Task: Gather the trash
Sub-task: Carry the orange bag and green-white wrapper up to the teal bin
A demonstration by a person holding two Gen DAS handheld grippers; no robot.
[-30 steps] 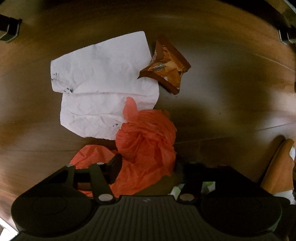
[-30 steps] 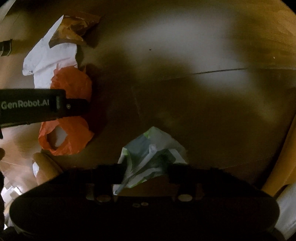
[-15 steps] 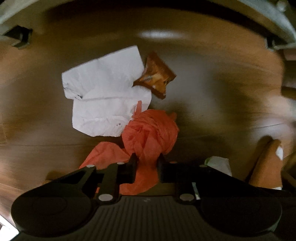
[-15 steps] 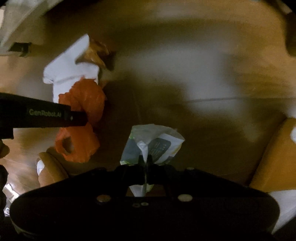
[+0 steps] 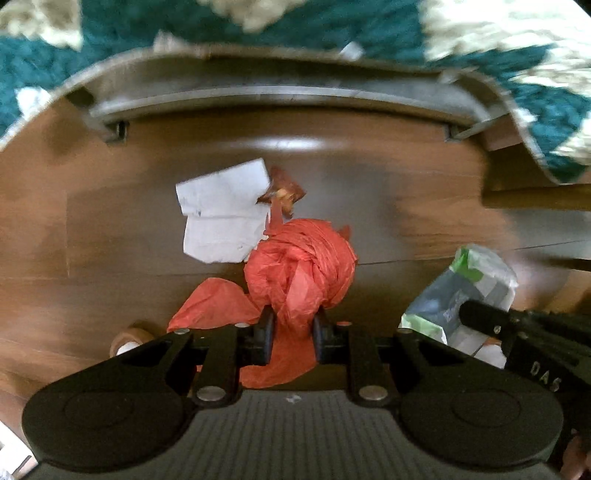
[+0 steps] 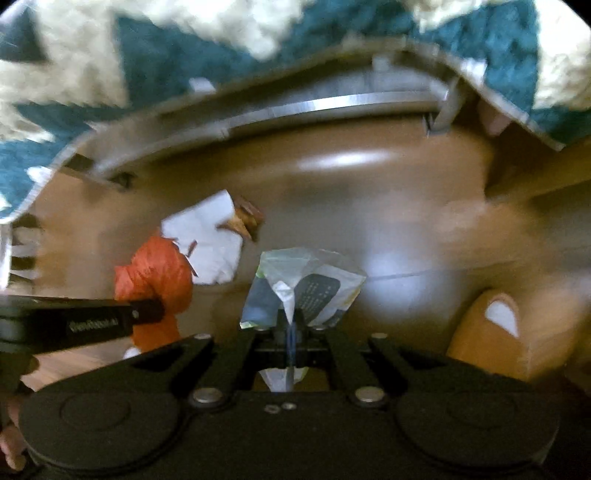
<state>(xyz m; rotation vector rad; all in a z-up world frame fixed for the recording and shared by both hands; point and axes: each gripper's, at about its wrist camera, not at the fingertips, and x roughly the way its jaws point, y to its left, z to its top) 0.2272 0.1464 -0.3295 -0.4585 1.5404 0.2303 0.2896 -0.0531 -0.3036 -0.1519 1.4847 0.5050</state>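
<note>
Two handheld grippers appear, each pinching one piece of trash above a brown wood-grain floor (image 5: 369, 206). Left gripper (image 5: 292, 334): its jaws, having just been closing, now stand narrow and clamp the lower folds of a crumpled orange plastic bag (image 5: 301, 266), whose knotted bulk bulges ahead of the black fingertips (image 5: 266, 332) and whose loose tail trails toward the gripper body. Right gripper (image 6: 290, 326): jaws pressed together on a thin pleat of a white-and-green plastic wrapper (image 6: 306, 280), which fans out in front of them; a dark printed panel shows on one face (its lettering is too blurred to read). Left on the floor are a creased white paper sheet (image 5: 221, 218) and, touching its far corner, a brown snack wrapper (image 5: 284, 190); both lie toward the far edge of the floor, near a grey metal frame (image 5: 280, 94). Beyond that frame lies a teal-and-cream shag rug (image 5: 332, 26). In the left wrist view the right gripper enters from the right edge with its wrapper; in the right wrist view the left gripper enters from the left edge with the orange bag.
</note>
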